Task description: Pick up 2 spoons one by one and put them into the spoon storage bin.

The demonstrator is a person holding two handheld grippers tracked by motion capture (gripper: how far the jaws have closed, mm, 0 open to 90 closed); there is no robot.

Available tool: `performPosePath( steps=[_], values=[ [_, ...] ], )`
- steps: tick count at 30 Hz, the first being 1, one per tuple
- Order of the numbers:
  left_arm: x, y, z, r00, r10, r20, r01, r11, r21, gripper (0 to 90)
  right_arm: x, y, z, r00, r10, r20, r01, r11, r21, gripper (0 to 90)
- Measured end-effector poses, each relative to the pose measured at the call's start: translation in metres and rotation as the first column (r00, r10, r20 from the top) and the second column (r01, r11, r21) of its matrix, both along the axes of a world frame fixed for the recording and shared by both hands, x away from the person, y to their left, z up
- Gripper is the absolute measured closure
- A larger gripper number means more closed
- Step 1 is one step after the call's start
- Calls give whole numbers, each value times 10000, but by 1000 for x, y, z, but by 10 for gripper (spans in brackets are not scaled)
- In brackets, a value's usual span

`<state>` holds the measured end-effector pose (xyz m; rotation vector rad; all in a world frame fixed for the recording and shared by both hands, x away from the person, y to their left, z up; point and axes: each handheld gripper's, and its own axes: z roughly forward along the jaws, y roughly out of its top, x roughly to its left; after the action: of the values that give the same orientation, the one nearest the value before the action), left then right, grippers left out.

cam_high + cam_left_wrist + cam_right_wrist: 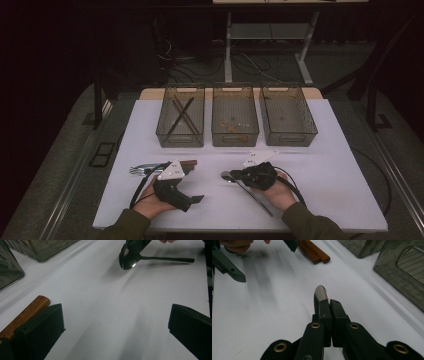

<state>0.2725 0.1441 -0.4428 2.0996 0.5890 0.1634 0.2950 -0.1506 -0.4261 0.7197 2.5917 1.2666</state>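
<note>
Being stiff, light and slippery, the spoon [321, 293] is clamped at its neck by the right gripper [329, 305].

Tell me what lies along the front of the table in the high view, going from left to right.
Shiny cutlery pile → wooden handles behind the left tool → spoon, pinched in the shut right tool → bare white table.

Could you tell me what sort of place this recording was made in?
Probably a lab or workshop set up for recording cutlery sorting: a white-covered table holding three clear bins, a person working a hand-held gripper in each hand, and cables trailing over the floor behind.
</note>
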Motion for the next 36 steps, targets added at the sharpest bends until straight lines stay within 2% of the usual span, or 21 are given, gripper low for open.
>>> performPosePath(
  steps=[21, 30, 36],
  values=[
    [1, 0, -1, 10000, 24, -46, -23, 10000, 60, 0, 15, -27, 22, 9960, -838, 307, 815, 9941, 710, 886],
    [1, 1, -1, 10000, 12, 18, -13, 10000, 49, 0, 28, -38, 30, 9916, -1261, 280, 1224, 9867, 1069, 885],
    [2, 1, -1, 10000, 2, -11, -2, 10000, 54, 0, 36, -46, 40, 9867, -1584, 360, 1519, 9782, 1414, 886]
  ],
)
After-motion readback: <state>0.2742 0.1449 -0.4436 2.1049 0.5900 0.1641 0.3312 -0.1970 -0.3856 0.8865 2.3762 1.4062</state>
